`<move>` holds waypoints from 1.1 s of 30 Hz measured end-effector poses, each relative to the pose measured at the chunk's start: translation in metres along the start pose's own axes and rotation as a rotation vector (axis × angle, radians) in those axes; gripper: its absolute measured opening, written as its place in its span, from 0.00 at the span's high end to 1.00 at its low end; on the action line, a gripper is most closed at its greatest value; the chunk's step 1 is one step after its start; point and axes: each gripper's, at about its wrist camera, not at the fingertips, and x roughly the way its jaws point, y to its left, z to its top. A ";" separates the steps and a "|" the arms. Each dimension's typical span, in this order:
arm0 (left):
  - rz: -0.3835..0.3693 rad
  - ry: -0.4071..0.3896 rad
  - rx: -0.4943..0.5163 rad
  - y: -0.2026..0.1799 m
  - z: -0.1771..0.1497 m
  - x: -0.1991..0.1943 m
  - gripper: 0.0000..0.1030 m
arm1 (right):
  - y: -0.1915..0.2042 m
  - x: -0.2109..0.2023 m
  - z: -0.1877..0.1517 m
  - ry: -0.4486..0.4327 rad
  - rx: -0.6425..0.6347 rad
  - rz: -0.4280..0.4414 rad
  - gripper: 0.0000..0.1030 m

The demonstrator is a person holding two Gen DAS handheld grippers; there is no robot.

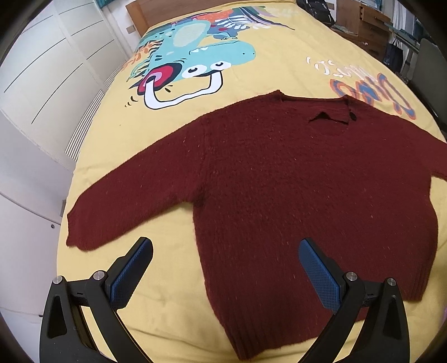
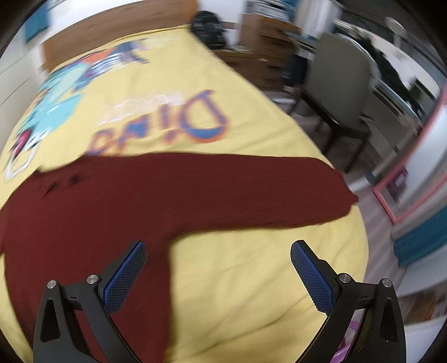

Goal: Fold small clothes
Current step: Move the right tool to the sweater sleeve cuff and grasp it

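A dark red knitted sweater [image 1: 293, 178] lies flat and spread out on a yellow bed cover [image 1: 251, 69], neck away from me, both sleeves stretched out sideways. My left gripper [image 1: 225, 248] is open and empty, above the sweater's lower left corner, with its left sleeve [image 1: 120, 206] ahead to the left. In the blurred right wrist view the sweater [image 2: 117, 212] fills the left side and its right sleeve [image 2: 279, 190] runs toward the bed's right edge. My right gripper [image 2: 218, 251] is open and empty, just below that sleeve's underarm.
The bed cover has a cartoon dinosaur print [image 1: 195, 61] and lettering [image 2: 167, 123]. White cupboards [image 1: 42, 83] stand along the bed's left side. A chair [image 2: 343, 83], wooden drawers [image 1: 368, 25] and a dark bag [image 2: 208, 28] stand to the right and beyond.
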 end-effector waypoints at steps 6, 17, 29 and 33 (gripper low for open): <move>-0.016 0.028 0.014 -0.004 0.023 0.028 0.01 | -0.086 0.081 0.026 0.098 0.186 -0.030 0.00; -0.052 0.067 -0.014 -0.005 0.042 0.066 0.01 | -0.200 0.188 0.018 0.237 0.518 -0.076 0.00; -0.023 0.100 -0.037 0.002 0.037 0.083 0.01 | -0.218 0.199 0.038 0.231 0.569 0.057 0.86; -0.025 0.098 -0.019 -0.002 0.032 0.082 0.01 | -0.197 0.172 0.054 0.179 0.474 0.053 0.88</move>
